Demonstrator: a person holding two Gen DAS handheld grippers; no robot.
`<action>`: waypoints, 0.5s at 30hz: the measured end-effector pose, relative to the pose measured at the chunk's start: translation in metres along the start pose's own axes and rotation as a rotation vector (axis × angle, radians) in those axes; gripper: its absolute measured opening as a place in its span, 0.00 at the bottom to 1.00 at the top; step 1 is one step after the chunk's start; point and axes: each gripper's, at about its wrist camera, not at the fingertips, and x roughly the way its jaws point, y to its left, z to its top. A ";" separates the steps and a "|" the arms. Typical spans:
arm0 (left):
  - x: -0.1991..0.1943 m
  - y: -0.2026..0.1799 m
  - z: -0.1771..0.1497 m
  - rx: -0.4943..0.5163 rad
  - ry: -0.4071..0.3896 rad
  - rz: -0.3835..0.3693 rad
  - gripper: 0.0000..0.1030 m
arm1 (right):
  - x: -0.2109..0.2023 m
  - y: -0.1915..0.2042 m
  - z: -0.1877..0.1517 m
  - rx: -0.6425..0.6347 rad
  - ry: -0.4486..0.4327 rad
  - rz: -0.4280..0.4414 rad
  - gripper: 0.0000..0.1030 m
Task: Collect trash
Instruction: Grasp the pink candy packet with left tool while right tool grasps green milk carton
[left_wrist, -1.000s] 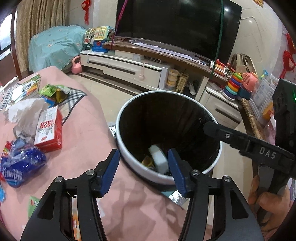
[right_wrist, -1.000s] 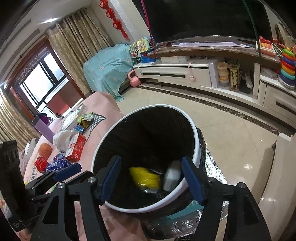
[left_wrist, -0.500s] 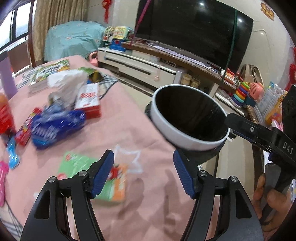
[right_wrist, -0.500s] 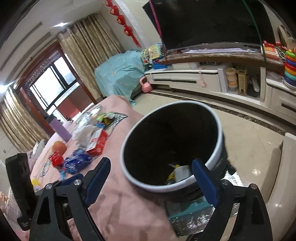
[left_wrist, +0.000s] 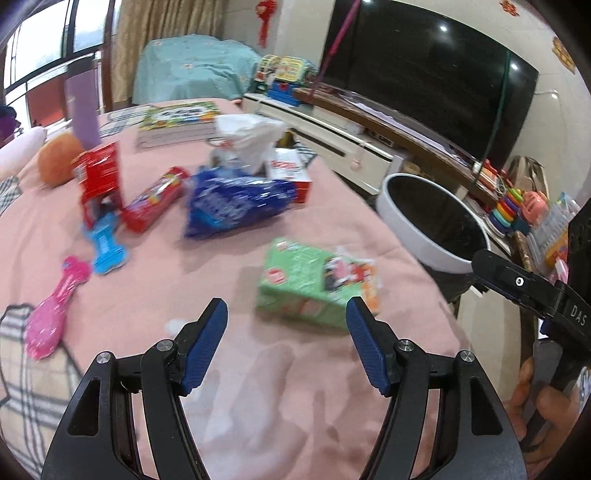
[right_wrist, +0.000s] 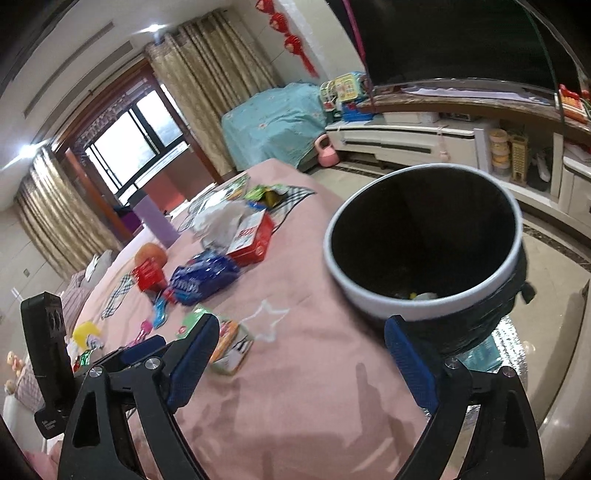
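My left gripper (left_wrist: 286, 332) hangs open and empty over the pink tablecloth (left_wrist: 184, 288), just short of a green snack packet (left_wrist: 306, 280). Beyond it lie a blue crinkled bag (left_wrist: 236, 203), a red tube (left_wrist: 155, 199), a red-and-white box (left_wrist: 291, 173) and crumpled white plastic (left_wrist: 251, 136). The white-rimmed bin (right_wrist: 369, 295) with a black liner stands at the table's right edge, with a little trash at its bottom. My right gripper (right_wrist: 301, 354) is open and empty near the bin's rim, above the cloth. The green packet (right_wrist: 225, 343) lies by its left finger.
A pink brush (left_wrist: 55, 306), a blue toy (left_wrist: 105, 247), a red packet (left_wrist: 99, 177), an orange ball (left_wrist: 59, 162) and books (left_wrist: 177, 118) lie on the table's left and far side. A TV cabinet (right_wrist: 424, 136) and tiled floor (right_wrist: 554, 314) lie behind the bin.
Both grippers have drawn back from over the bin toward the table and their jaws have widened. The left view has swung left onto the trash on the cloth.
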 end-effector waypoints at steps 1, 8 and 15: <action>-0.002 0.006 -0.003 -0.013 -0.001 0.007 0.66 | 0.002 0.003 -0.002 -0.006 0.005 0.009 0.90; -0.015 0.041 -0.021 -0.061 0.004 0.056 0.66 | 0.014 0.031 -0.012 -0.077 0.051 0.048 0.90; -0.021 0.071 -0.029 -0.104 0.019 0.097 0.66 | 0.029 0.058 -0.021 -0.178 0.089 0.074 0.92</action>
